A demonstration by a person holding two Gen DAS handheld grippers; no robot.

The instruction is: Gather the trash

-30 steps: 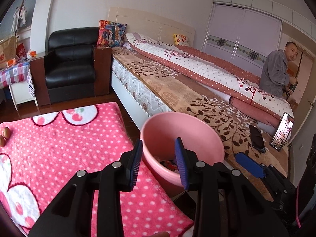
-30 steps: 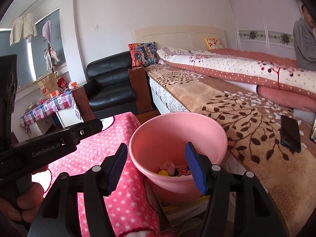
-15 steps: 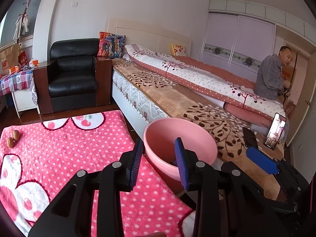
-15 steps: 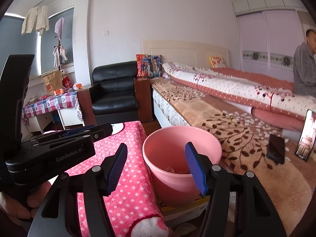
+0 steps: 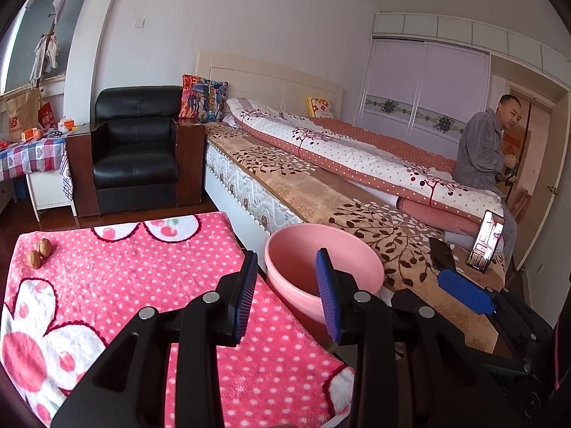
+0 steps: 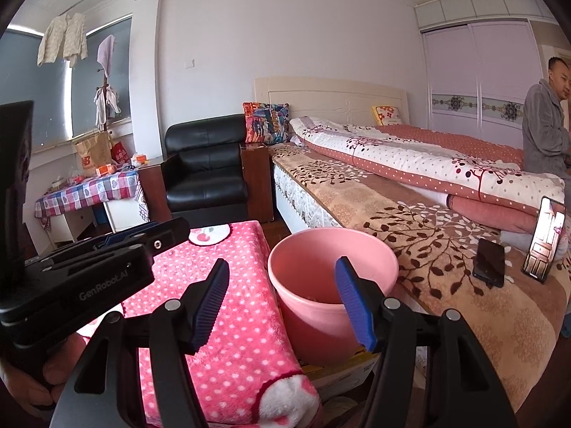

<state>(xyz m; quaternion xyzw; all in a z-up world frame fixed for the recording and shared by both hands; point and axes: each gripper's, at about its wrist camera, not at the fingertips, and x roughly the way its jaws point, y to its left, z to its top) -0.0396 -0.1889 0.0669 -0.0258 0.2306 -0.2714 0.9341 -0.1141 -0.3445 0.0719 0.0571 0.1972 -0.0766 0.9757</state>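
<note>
A pink plastic bin (image 5: 303, 249) stands between the pink polka-dot blanket (image 5: 125, 278) and the bed; it also shows in the right wrist view (image 6: 314, 306), with some trash dimly visible at its bottom. Two walnuts (image 5: 40, 252) lie at the blanket's far left corner. My left gripper (image 5: 287, 294) is open and empty, held back from the bin's near rim. My right gripper (image 6: 282, 303) is open and empty, also short of the bin. The left gripper's body (image 6: 89, 267) shows at the left of the right wrist view.
A bed (image 5: 321, 185) with a folded quilt runs along the right, with two phones (image 6: 489, 262) near its foot. A man (image 5: 489, 149) sits on the far side. A black armchair (image 5: 135, 149) and a small table with a checked cloth (image 5: 28, 157) stand at the back.
Both grippers have pulled back and up from the bin, so it looks smaller and its contents are mostly out of sight. Both stay open and empty.
</note>
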